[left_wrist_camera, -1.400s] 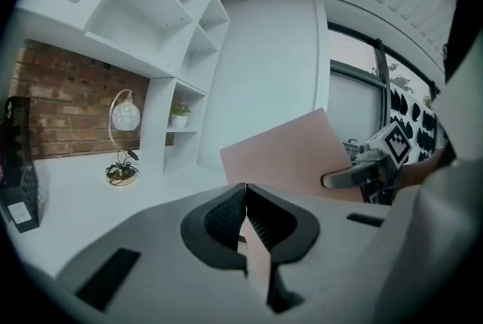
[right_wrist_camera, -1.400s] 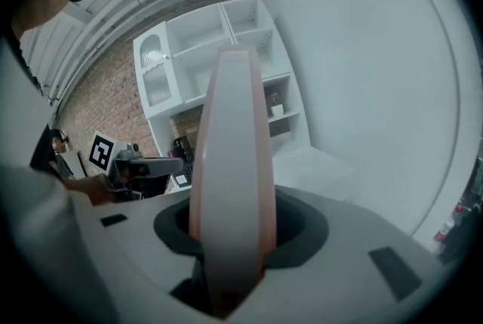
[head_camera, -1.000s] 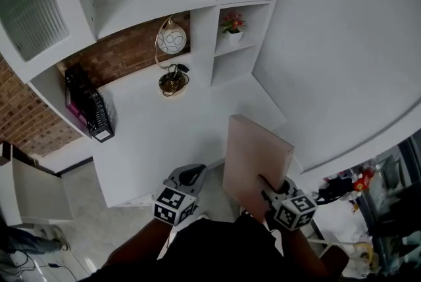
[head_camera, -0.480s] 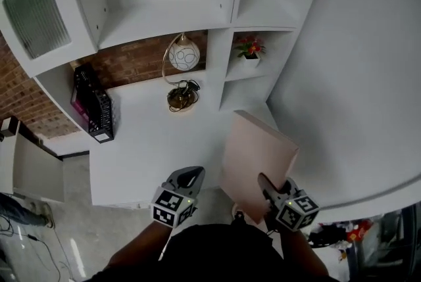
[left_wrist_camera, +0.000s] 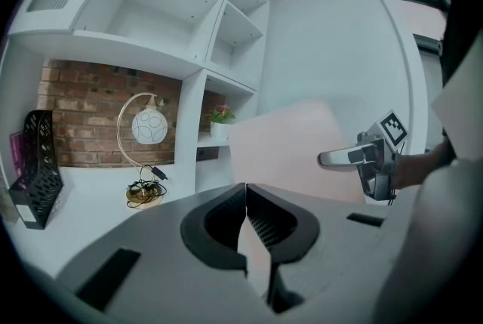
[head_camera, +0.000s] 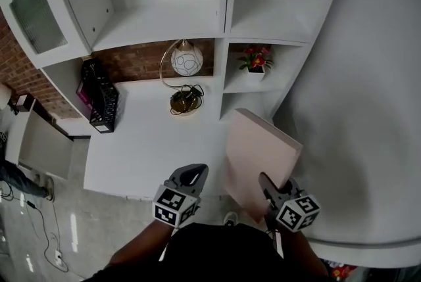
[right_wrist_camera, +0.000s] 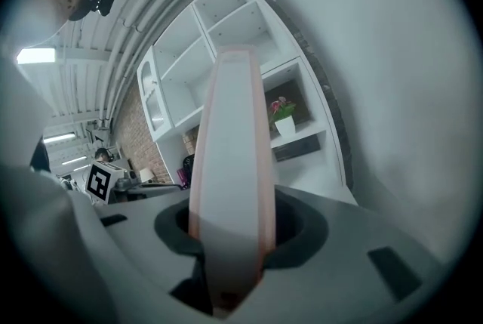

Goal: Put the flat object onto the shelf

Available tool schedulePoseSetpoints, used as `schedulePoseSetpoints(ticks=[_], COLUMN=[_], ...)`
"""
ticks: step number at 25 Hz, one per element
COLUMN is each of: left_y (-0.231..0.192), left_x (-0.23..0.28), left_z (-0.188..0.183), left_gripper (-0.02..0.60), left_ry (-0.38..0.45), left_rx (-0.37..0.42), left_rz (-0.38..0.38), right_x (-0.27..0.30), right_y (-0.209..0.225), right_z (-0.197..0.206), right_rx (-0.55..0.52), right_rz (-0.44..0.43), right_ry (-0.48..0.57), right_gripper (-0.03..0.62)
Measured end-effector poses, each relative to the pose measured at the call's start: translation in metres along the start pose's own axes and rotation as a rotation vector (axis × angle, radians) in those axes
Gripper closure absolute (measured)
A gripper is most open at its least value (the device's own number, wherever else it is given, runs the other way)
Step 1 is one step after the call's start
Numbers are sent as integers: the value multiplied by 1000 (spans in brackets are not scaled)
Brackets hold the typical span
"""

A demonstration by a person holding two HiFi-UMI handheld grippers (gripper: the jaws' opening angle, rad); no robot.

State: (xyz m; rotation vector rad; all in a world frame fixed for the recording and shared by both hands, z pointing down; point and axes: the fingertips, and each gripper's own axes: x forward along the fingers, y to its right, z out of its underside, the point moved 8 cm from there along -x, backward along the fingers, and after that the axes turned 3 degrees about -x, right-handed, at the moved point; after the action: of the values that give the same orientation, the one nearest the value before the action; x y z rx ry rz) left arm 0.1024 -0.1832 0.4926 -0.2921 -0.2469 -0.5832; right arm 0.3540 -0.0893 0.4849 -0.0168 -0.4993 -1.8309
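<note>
Pink, smooth and rectangular, the flat board [head_camera: 260, 156] stands tilted on edge (pale rim facing its holder), clamped between the jaws of the right gripper [head_camera: 271, 187], in front of the matt white shelf [head_camera: 164, 21]. Left gripper [head_camera: 189, 177]: ribbed jaws pressed together, nothing between them.

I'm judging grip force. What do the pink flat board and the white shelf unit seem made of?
Pink flat board: probably rigid foam or coated board, matte; thick, pale plain edge, no bending. White shelf unit: likely painted or laminated wood panel, smooth satin, crisp square edges.
</note>
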Motion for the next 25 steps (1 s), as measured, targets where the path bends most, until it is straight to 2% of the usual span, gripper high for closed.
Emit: schedulePoseSetpoints(ticks=[5, 10, 17, 25], left_y=[16, 24, 16, -6], left_x=[18, 21, 6, -15], left_z=[-6, 3, 6, -14], left_gripper=[576, 577, 577, 576], left_ry=[15, 17, 10, 31], left_rx=[-1, -16, -15, 3], left_rz=[-68, -137, -144, -106], right_x=[5, 13, 21, 22], right_y=[35, 52, 45, 10], right_z=[-6, -10, -17, -28], right_rx=[-3, -43, -30, -47], right_rz=[-52, -99, -92, -51], right_ry=[-11, -17, 19, 32], right_gripper=[425, 427, 427, 427])
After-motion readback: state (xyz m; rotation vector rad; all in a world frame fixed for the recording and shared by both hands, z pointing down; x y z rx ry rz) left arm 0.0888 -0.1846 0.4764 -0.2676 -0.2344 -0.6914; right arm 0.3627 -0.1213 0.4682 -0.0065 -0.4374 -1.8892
